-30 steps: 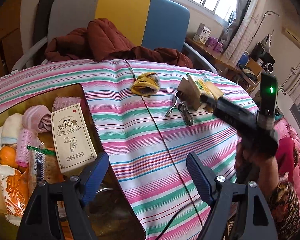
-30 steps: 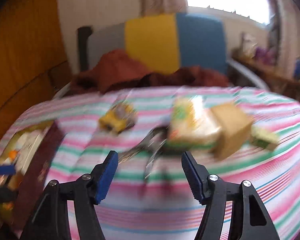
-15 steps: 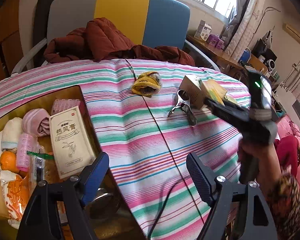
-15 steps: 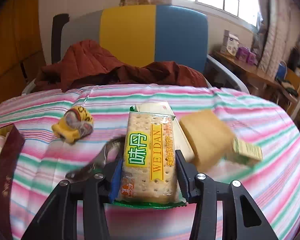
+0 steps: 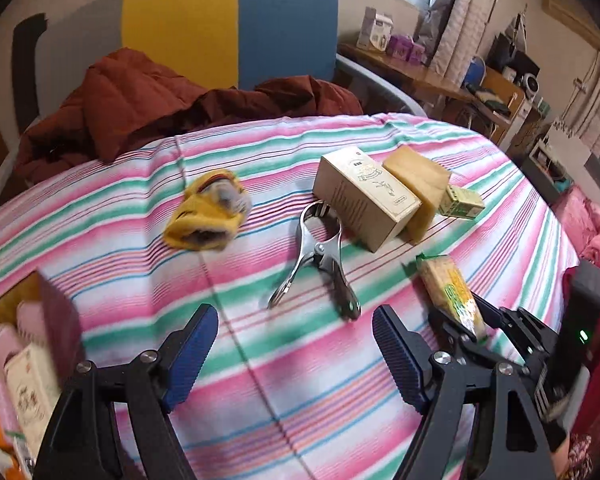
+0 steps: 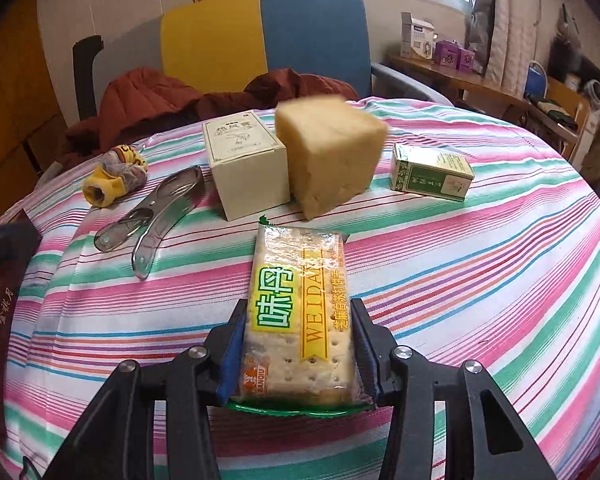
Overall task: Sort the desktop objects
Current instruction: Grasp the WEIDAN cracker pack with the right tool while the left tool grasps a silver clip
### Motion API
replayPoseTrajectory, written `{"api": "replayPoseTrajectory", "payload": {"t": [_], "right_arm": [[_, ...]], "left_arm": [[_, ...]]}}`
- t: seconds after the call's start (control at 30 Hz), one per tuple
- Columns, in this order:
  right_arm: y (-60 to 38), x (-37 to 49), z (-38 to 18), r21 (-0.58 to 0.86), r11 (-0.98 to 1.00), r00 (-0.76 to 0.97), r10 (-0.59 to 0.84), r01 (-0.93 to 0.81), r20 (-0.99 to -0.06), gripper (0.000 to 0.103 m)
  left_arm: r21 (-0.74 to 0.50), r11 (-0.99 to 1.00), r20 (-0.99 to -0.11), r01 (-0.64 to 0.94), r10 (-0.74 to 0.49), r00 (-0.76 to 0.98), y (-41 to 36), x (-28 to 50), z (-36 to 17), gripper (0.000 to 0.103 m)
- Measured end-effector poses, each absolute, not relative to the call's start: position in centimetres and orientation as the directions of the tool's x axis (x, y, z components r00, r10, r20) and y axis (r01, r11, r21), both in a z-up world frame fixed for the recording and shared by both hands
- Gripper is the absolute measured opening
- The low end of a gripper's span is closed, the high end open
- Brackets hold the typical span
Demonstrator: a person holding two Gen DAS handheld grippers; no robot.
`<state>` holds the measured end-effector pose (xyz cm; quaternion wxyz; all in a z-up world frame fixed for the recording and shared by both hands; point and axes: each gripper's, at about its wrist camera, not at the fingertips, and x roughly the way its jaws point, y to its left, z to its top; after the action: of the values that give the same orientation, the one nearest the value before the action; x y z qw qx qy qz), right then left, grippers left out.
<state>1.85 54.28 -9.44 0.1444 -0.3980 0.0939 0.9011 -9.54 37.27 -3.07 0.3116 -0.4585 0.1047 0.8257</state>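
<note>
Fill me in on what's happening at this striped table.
A person is sorting desk clutter with two handheld grippers. The right gripper is shut on a cracker packet. The left gripper hangs open and empty above the striped cloth. A metal clip, a yellow toy and boxes lie unsorted.

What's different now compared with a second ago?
The right gripper, open a second ago, has just been closing and now clamps the cracker packet, drawn back off the cream box towards the near edge. The left gripper swung away from the storage box towards the metal clip, jaws open and empty. The yellow toy, tan block and green carton stayed put.
</note>
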Motion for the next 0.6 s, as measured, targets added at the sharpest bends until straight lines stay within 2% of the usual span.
{"api": "replayPoseTrajectory", "payload": {"t": [0.23, 0.37, 0.43, 0.6], "right_arm": [[54.4, 1.8, -9.7, 0.077, -0.939, -0.659, 0.175, -0.334, -0.731, 0.049], [54.7, 1.8, -9.8, 0.086, -0.939, -0.665, 0.170, -0.334, -0.727, 0.049], [54.7, 1.7, -9.8, 0.084, -0.939, -0.664, 0.171, -0.334, -0.728, 0.049], [54.7, 2.0, -9.7, 0.084, -0.940, -0.668, 0.170, -0.330, -0.725, 0.049]], "left_arm": [[-0.027, -0.753, -0.854, -0.658, 0.360, -0.377, 42.1, -12.4, -5.7, 0.081], [0.024, -0.724, -0.858, -0.689, 0.338, -0.385, 43.3, -12.4, -7.2, 0.077], [0.062, -0.712, -0.870, -0.699, 0.305, -0.388, 43.8, -12.0, -8.4, 0.067], [0.047, -0.726, -0.828, -0.686, 0.356, -0.433, 43.1, -11.0, -8.6, 0.060]]}}
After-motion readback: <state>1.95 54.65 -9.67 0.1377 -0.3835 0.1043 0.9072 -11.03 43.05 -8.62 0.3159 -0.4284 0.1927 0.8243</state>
